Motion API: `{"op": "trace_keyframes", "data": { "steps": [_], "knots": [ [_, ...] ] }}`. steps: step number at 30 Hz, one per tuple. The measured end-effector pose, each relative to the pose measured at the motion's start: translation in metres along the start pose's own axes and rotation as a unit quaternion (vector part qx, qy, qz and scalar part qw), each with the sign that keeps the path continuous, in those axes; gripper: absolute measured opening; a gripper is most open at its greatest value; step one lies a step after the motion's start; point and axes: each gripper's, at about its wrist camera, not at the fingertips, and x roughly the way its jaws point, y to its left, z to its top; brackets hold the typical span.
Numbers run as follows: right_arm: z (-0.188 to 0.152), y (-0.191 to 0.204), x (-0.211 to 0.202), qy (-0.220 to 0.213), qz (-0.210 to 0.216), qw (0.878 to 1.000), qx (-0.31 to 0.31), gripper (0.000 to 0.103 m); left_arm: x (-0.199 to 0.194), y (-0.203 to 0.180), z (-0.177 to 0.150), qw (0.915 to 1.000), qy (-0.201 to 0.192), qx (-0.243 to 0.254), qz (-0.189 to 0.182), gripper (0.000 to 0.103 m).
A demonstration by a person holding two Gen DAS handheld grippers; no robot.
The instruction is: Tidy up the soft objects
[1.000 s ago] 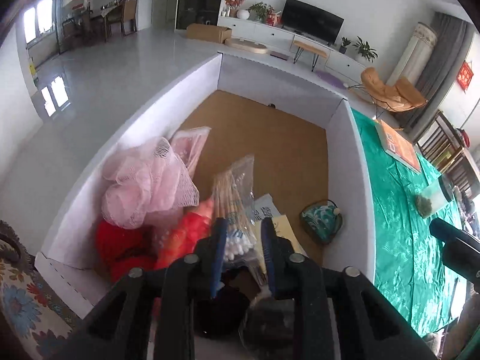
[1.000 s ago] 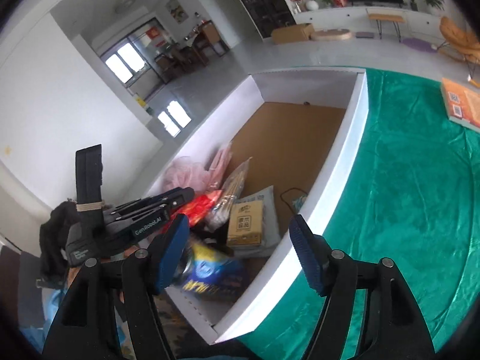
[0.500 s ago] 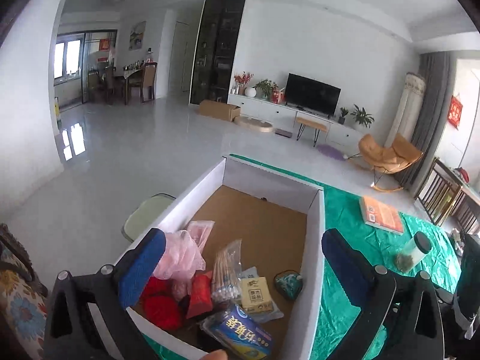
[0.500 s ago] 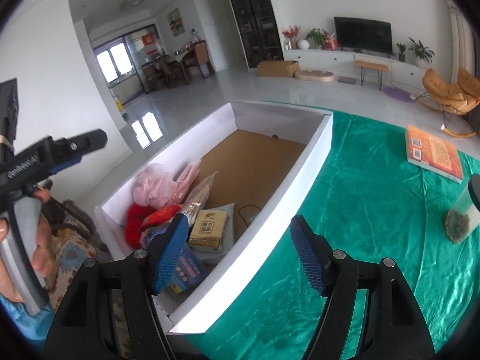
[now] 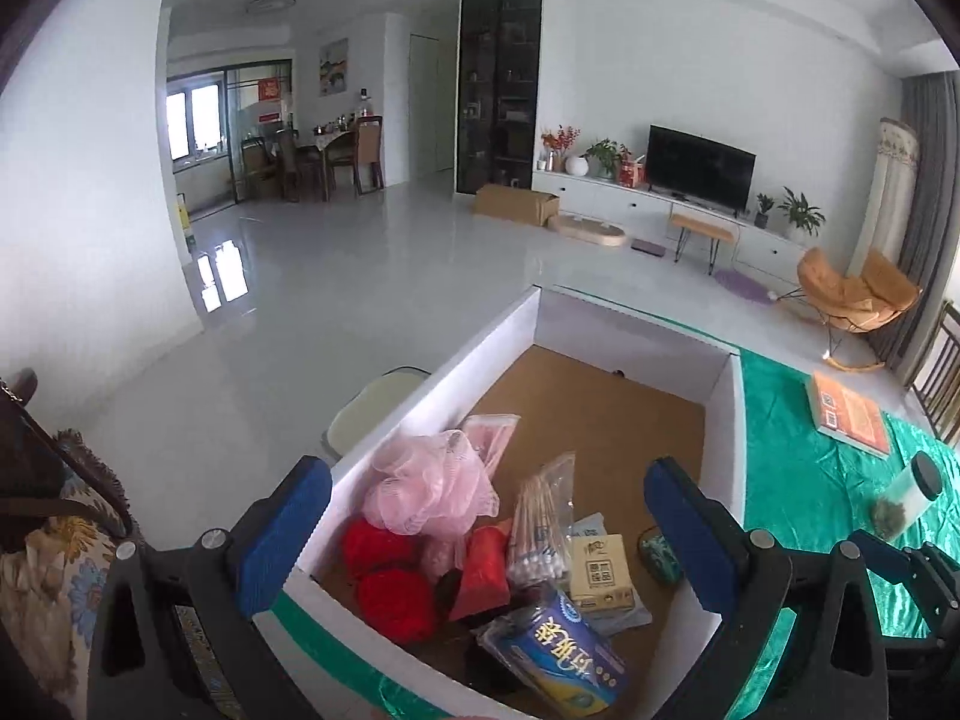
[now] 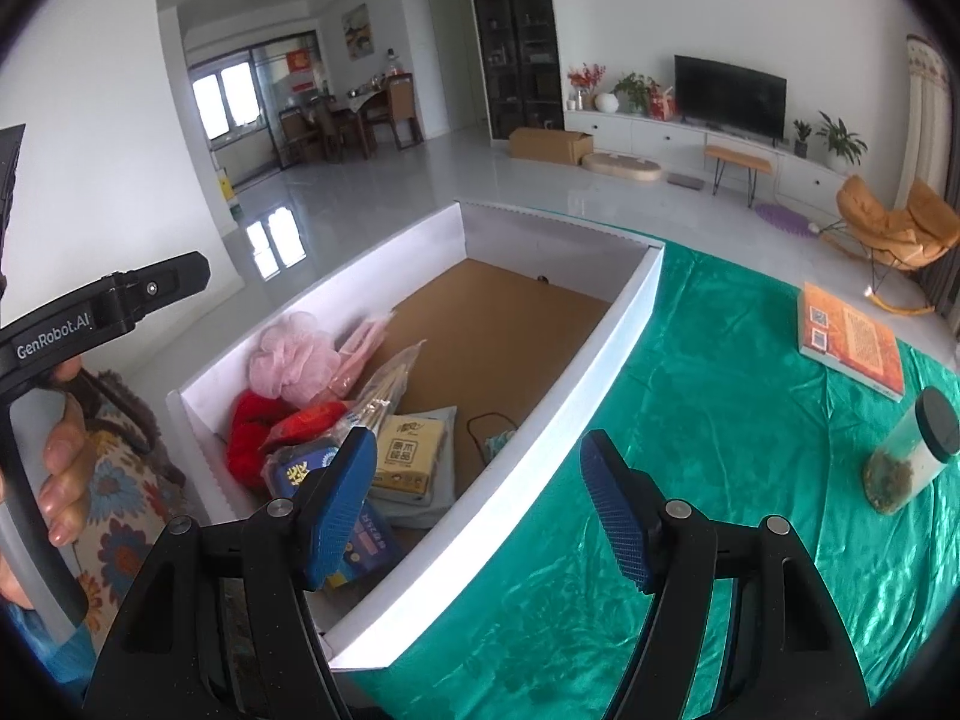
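A white-walled cardboard box (image 5: pixel 735 420) (image 6: pixel 624 324) stands on a green tablecloth. In its near end lie a pink mesh pouf (image 5: pixel 429 483) (image 6: pixel 291 357), red yarn balls (image 5: pixel 393 591) (image 6: pixel 252 429), a bag of cotton swabs (image 5: pixel 540 528), a tissue pack (image 5: pixel 600 573) (image 6: pixel 408 450), a blue packet (image 5: pixel 555 654) and a small teal pouch (image 5: pixel 660 552). My left gripper (image 5: pixel 486 534) is open and empty, held above the box's near end. My right gripper (image 6: pixel 480 501) is open and empty over the box's right wall.
On the green cloth (image 6: pixel 720 420) to the right lie an orange book (image 6: pixel 852 339) (image 5: pixel 849 414) and a clear jar with a black lid (image 6: pixel 909 450) (image 5: pixel 906 495). The left gripper's handle and the hand holding it (image 6: pixel 54 420) show at the right wrist view's left edge.
My left gripper has opened wide, let go of the cotton swab bag and risen well above the box. My right gripper has lifted and drawn back, staying open.
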Motion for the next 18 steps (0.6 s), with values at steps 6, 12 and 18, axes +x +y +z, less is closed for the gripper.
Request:
{"op": "trace_keyframes", "data": {
  "steps": [6, 12, 18],
  "knots": [
    [-0.003, 0.017, 0.009, 0.025, -0.012, 0.999, -0.03, 0.074, 0.005, 0.002, -0.011, 0.9995, -0.001, 0.003, 0.031, 0.103],
    [-0.006, 0.022, 0.009, 0.032, -0.012, 0.999, -0.035, 0.074, 0.004, -0.001, -0.015, 0.9998, 0.007, 0.007, 0.018, 0.103],
    [-0.006, 0.025, 0.006, 0.034, -0.009, 0.999, -0.036, 0.074, 0.002, -0.003, -0.02, 0.9996, 0.027, 0.0, 0.0, 0.103]
  ]
}}
